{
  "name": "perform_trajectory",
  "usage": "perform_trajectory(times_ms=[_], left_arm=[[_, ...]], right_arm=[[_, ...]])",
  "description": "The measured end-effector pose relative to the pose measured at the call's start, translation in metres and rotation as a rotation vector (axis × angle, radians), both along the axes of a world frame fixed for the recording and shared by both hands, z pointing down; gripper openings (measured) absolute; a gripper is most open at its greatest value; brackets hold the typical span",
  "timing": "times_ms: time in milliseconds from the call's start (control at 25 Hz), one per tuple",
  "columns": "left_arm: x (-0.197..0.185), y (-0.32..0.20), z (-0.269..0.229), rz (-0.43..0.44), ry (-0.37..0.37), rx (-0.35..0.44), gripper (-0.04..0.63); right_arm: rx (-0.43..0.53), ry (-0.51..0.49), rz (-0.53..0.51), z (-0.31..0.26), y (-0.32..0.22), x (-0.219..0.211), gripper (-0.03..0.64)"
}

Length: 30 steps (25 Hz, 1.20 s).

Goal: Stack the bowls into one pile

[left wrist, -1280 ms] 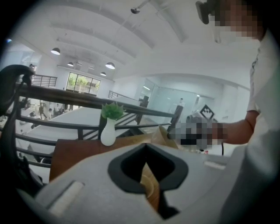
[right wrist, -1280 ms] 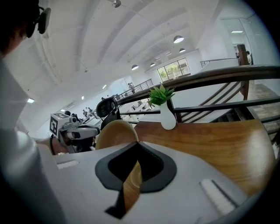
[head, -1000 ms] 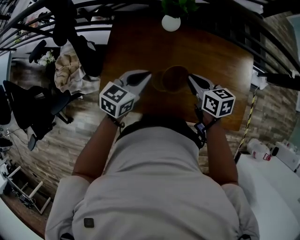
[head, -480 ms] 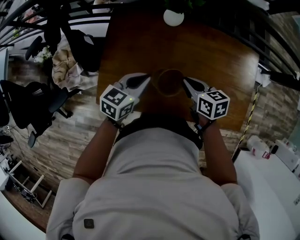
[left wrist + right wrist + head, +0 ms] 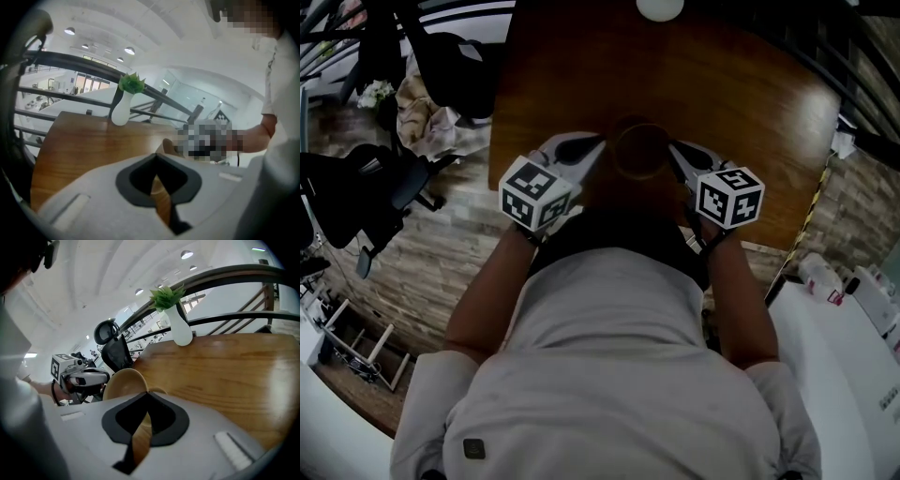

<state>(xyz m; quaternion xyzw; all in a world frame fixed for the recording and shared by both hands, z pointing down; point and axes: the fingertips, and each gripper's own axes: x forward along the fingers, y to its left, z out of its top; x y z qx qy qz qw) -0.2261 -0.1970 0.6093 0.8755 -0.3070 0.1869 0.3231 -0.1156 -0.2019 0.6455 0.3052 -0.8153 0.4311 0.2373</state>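
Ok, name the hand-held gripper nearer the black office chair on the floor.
Left. The left hand-held gripper grips the bowls on the rim toward the black office chair; the right hand-held gripper grips the opposite rim, with the bowls between it and the chair.

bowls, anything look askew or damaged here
Nothing spilled or broken. The bowls are clamped by the rim between the left tongs and right tongs, and look tipped rather than level in the right gripper view.

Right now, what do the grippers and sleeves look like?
The left gripper and right gripper are white shells, dark grey pads at the fingers, each bearing a white cube of black square markers. The shirt is pale grey, short-sleeved.
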Motion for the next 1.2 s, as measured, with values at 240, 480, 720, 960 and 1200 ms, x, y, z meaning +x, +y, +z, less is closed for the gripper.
perform_trajectory(times_ms=[240,480,720,960,1200], left_arm=[[-0.001,0.006,0.033,-0.004,-0.017,-0.046,0.005],[-0.003,0.006,0.047,-0.007,-0.023,-0.064,0.005],[0.0,0.009,0.046,-0.007,-0.027,-0.065,0.005],[0.005,0.012,0.044,-0.005,-0.021,-0.067,0.005],[0.007,0.019,0.044,-0.005,-0.025,-0.067,0.005]], right_arm=[[-0.036,0.003,-0.001,0.037,0.002,0.001,0.014],[-0.055,0.003,-0.01,0.053,0.003,0.0,0.018],[-0.089,0.043,-0.005,0.065,0.008,0.001,0.227],[-0.085,0.031,-0.011,0.061,0.012,0.003,0.216],[-0.073,0.018,-0.012,0.055,0.019,0.004,0.175]])
